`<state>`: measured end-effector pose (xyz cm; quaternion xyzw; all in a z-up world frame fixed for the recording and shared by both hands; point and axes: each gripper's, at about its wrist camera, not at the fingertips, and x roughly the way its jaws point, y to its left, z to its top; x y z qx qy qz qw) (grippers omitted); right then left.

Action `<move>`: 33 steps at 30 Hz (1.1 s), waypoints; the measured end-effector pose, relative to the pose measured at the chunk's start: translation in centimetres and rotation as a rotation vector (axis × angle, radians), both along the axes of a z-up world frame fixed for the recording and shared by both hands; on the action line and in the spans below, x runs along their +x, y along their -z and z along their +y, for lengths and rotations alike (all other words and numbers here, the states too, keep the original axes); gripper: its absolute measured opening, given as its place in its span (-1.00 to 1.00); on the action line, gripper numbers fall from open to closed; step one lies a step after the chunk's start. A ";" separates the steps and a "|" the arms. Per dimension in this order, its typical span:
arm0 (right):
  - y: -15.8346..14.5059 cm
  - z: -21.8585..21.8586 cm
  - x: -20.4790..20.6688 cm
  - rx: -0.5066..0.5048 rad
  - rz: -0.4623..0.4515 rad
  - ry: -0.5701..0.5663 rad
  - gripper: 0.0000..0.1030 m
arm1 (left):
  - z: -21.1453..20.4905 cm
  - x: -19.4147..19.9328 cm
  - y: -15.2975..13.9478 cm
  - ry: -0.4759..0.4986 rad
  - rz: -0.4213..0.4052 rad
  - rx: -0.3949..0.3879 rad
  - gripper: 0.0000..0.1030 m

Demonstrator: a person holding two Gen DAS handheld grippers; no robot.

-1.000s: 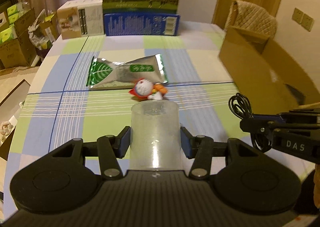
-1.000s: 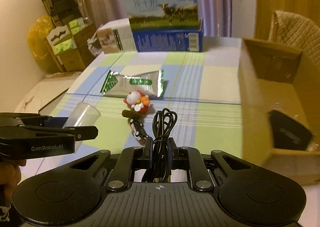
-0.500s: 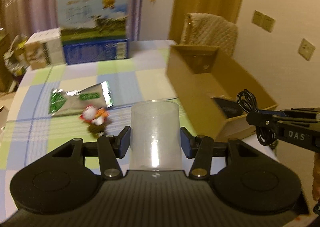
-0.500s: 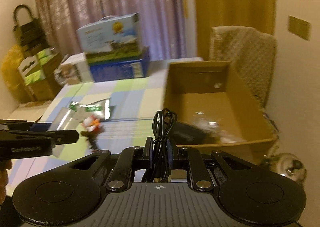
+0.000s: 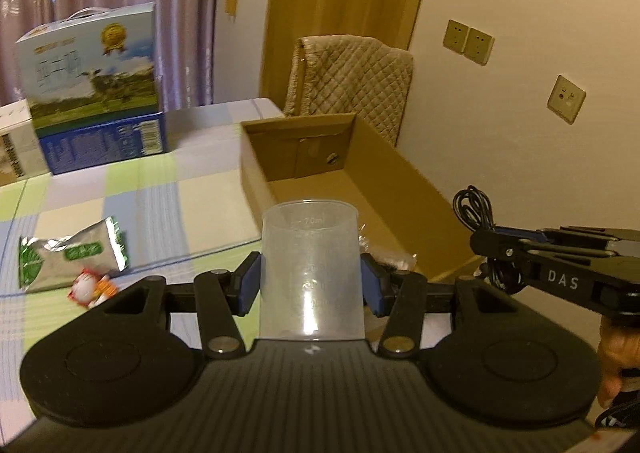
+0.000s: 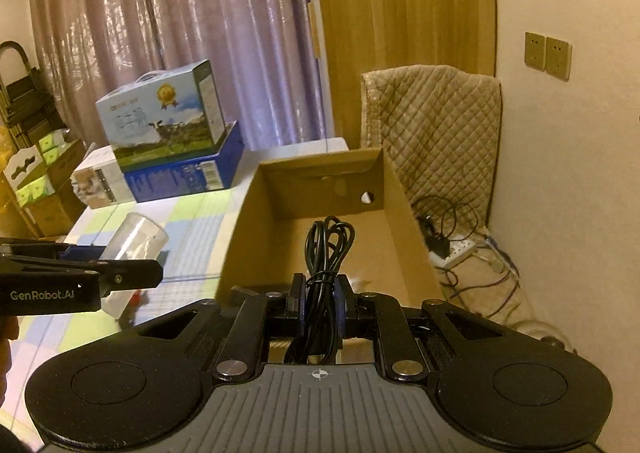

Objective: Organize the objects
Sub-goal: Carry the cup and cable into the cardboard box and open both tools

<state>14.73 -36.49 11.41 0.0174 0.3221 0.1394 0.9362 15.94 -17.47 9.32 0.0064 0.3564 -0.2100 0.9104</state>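
Both tools swung toward the cardboard box (image 6: 320, 189); its floor is partly hidden.

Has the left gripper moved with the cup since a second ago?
Yes. The left gripper, shut on the cup, swung right from the foil packet toward the cardboard box.

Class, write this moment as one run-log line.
left tongs: shut on measuring cup | right tongs: shut on coiled cable | both near cardboard box | nothing released
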 end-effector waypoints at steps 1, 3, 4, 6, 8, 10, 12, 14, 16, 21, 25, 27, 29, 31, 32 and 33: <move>0.0 -0.2 0.4 -0.002 -0.001 -0.002 -0.79 | -0.6 0.4 0.0 0.005 -0.001 0.001 -0.10; 0.2 -0.7 1.5 -0.004 0.003 -0.001 -0.79 | -1.5 1.2 -0.1 0.014 -0.002 0.001 -0.10; 0.3 -0.9 1.9 -0.006 0.007 0.001 -0.79 | -2.0 1.6 -0.1 0.018 -0.003 0.000 -0.10; 0.6 -1.3 2.7 -0.005 0.011 0.004 -0.79 | -2.8 2.5 0.0 0.026 -0.002 0.001 -0.10; 0.8 -1.6 3.5 -0.005 0.014 0.008 -0.79 | -3.6 3.4 0.1 0.034 -0.001 0.005 -0.10; 1.1 -2.0 4.3 -0.003 0.018 0.010 -0.79 | -4.5 4.4 0.3 0.045 0.002 0.008 -0.10; 1.3 -2.1 4.9 -0.007 0.022 0.011 -0.79 | -5.2 5.3 0.6 0.051 0.003 0.008 -0.10; 1.6 -2.3 5.6 -0.011 0.028 0.010 -0.79 | -5.8 6.1 0.8 0.058 0.002 0.004 -0.10; 1.9 -2.6 6.1 -0.010 0.034 0.016 -0.79 | -6.3 7.0 1.1 0.056 0.002 -0.005 -0.04; 2.4 -3.0 6.6 -0.002 0.044 0.022 -0.79 | -6.0 8.2 1.6 0.040 0.004 -0.014 0.29; 2.6 -2.8 6.9 0.005 0.050 0.020 -0.79 | -5.1 8.1 1.7 0.021 0.007 -0.020 0.29; 2.5 -2.7 6.9 0.008 0.049 0.015 -0.79 | -4.7 8.0 1.8 0.012 0.009 -0.020 0.29; 2.5 -2.3 6.9 0.011 0.046 0.008 -0.79 | -4.3 7.8 1.9 0.002 0.012 -0.020 0.29; 2.4 -2.1 7.1 0.016 0.042 0.006 -0.78 | -4.0 7.6 1.9 -0.003 0.013 -0.021 0.29; 2.4 -2.0 7.2 0.021 0.037 0.009 -0.78 | -3.8 7.5 1.9 -0.006 0.012 -0.018 0.29; 2.3 -2.1 7.3 0.033 0.029 0.013 -0.78 | -3.7 7.4 1.8 -0.008 0.010 -0.019 0.29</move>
